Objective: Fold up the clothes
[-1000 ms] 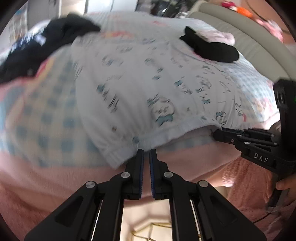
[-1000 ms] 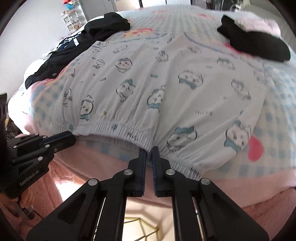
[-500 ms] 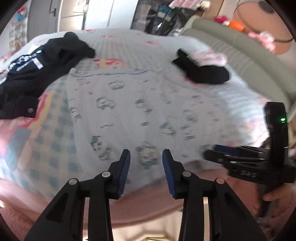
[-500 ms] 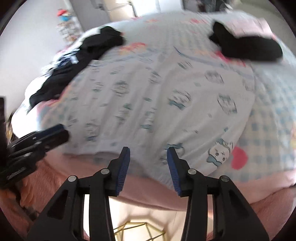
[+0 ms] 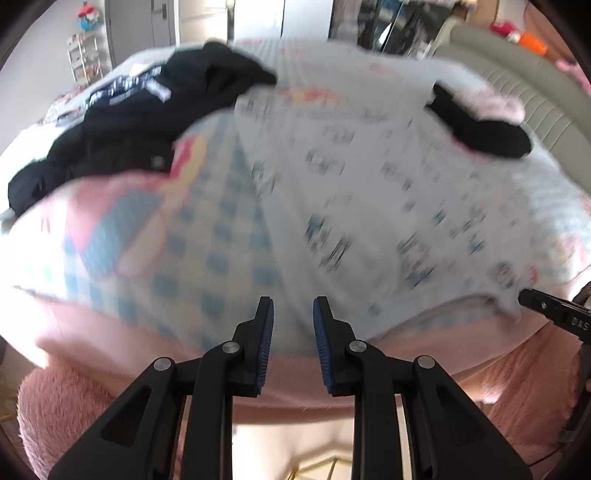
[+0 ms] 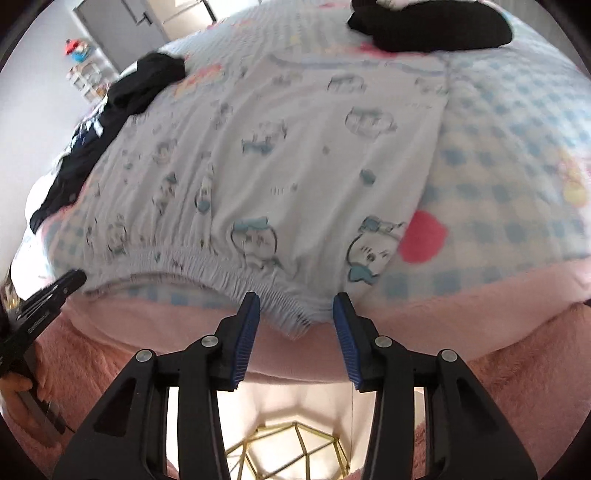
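Pyjama bottoms [image 6: 280,162], pale blue with a cartoon-animal print, are spread flat across the checked quilt [image 6: 509,166] of the bed, with the gathered elastic waistband [image 6: 207,266] lying along the near edge, just above the pink fleece border [image 6: 424,321]. A second ago the waistband was pinched by both tools, each with its fingers almost together; now it has been let go and lies on the quilt by itself. The right gripper [image 6: 295,314] is seen with its fingers about half apart, the right-hand end of the waistband showing in the gap but not pressed by either pad. The left gripper [image 5: 291,317] was opened wider half a second ago and its jaws are closing again at this moment, with nothing caught between them; in its blurred view the garment's left corner and the checked quilt lie beyond the fingers. The tip of each tool can be made out at the edge of the other's view. From this it is judged that the spreading and straightening of the garment is finished and that the fold itself has not yet been begun. Further out, a black garment [image 6: 122,96] is heaped at the far left of the bed and a folded black piece [image 6: 432,26] lies at the far right.
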